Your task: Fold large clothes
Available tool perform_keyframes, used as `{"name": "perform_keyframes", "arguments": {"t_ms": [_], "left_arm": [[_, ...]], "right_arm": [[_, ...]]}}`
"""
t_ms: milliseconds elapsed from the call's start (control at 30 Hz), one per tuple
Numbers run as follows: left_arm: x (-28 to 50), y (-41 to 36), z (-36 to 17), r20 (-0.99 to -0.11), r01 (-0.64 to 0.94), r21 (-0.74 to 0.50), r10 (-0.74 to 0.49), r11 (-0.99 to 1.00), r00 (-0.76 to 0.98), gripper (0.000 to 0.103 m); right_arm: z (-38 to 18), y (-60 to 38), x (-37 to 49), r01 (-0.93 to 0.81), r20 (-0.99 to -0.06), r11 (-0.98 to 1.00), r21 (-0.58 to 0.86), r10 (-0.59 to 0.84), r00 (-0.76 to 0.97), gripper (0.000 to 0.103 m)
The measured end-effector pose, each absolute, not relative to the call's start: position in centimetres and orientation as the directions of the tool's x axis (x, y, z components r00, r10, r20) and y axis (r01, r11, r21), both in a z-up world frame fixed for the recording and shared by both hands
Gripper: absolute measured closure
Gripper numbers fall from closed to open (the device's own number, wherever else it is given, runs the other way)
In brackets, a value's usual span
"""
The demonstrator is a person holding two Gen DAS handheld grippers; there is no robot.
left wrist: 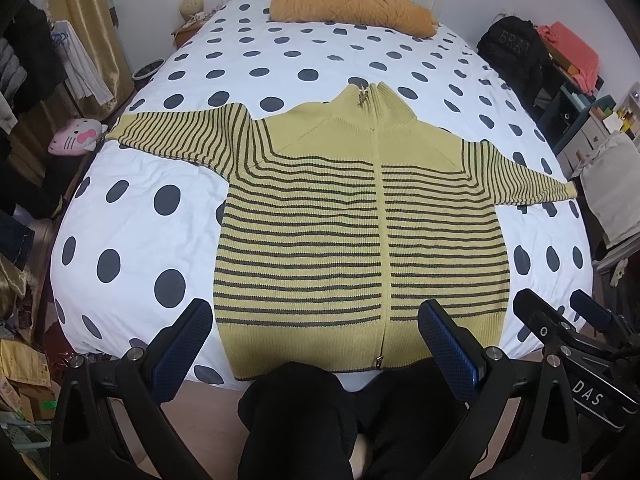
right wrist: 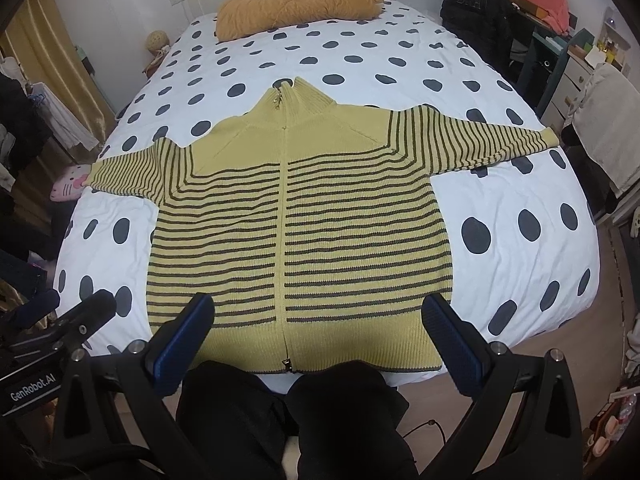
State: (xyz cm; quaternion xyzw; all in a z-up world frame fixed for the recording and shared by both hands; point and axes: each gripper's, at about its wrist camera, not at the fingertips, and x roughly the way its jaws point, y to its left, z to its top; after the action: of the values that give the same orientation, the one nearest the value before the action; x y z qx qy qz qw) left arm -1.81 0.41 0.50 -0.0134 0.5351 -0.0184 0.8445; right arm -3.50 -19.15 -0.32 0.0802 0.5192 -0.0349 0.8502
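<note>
- A yellow zip-up sweater [left wrist: 360, 216] with dark stripes lies flat, front up, on a bed [left wrist: 132, 208] covered in white bedding with dark dots; both sleeves are spread wide and the hem is nearest the camera
- An orange pillow [left wrist: 352, 8] lies at the far end of the bed
- The left gripper [left wrist: 316, 344] hovers near the hem, jaws wide apart and empty
- The right gripper [right wrist: 318, 340] hovers likewise, jaws wide apart and empty
- The left view shows the right gripper at its right edge
- The right view shows the left gripper at its left edge
- A person's dark-clothed knees [right wrist: 288, 412] fill the bottom of both views
</note>
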Motion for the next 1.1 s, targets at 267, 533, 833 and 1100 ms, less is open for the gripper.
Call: {"name": "perform_keyframes", "arguments": {"t_ms": [267,533,833,1100], "left_arm": [[-1.64,0.60,0.50,-0.903,0.013,-0.046,-0.047,0.999,0.426,0.000],[-1.57,0.66,0.48,-0.903,0.012,-0.045,-0.046,0.999,0.426,0.000],[-1.50,0.75,0.41,-0.906,0.012,-0.046,-0.047,0.999,0.422,0.000],[-1.35,0.72,-0.05,-0.910,0.013,-0.047,-0.048,0.999,0.412,0.000]], "right_arm": [[-0.02,-18.82,-3.40,0.142,-0.885,0.985,0.102,0.024,0.466,0.000],[-0.04,-18.77,-3.41,0.141,-0.884,0.985,0.101,0.024,0.466,0.000],[-0.16,-18.73,-3.42,0.145,-0.887,0.985,0.096,0.019,0.462,0.000],[-0.37,-18.72,-3.41,0.146,-0.890,0.985,0.097,0.020,0.455,0.000]]}}
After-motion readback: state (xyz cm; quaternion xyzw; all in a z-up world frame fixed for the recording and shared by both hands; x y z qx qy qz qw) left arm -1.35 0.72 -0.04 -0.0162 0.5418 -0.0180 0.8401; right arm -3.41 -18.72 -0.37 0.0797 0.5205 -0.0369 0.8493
